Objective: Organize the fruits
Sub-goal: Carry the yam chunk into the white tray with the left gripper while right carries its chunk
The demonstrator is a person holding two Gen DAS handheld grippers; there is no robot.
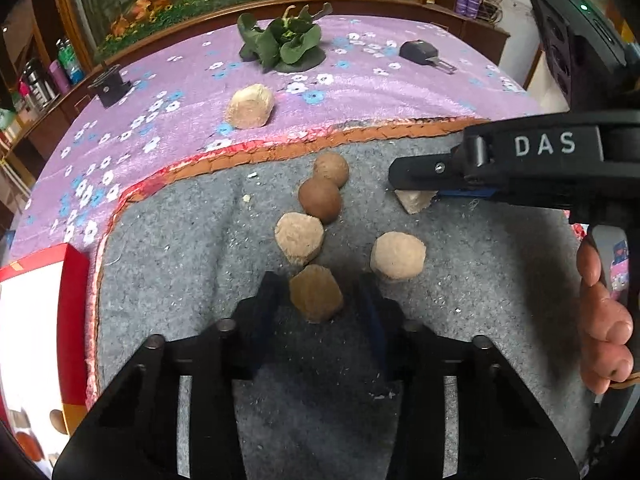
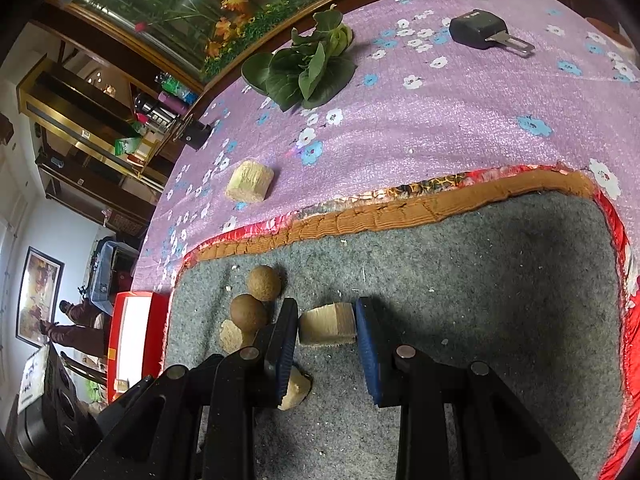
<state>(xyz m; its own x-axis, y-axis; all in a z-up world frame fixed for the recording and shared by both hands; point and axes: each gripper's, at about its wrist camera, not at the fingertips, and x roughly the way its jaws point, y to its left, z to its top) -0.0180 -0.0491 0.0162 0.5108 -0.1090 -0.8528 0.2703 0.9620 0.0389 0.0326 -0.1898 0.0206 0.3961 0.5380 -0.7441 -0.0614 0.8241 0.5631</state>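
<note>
Fruit chunk (image 2: 327,325) between right gripper (image 2: 327,354) fingers, mat border (image 2: 400,210) well apart.

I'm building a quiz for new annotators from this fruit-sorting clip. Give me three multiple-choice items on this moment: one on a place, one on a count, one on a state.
1. Where does the leafy green vegetable lie?
A. on the grey mat
B. on the purple flowered cloth
C. in the red box

2. How many round brown fruits lie on the grey mat?
A. two
B. four
C. none

3. How does the right gripper stand to the pale cut chunk?
A. shut tight on it and lifted
B. open, one finger on each side of it
C. far from it, over the cloth

Key: 1 B, the leafy green vegetable rests on the purple flowered cloth, beyond the grey mat. 2 A, the round brown fruits lie as a touching pair. 3 B, the right gripper straddles the pale cut chunk, with gaps showing at both pads.
</note>
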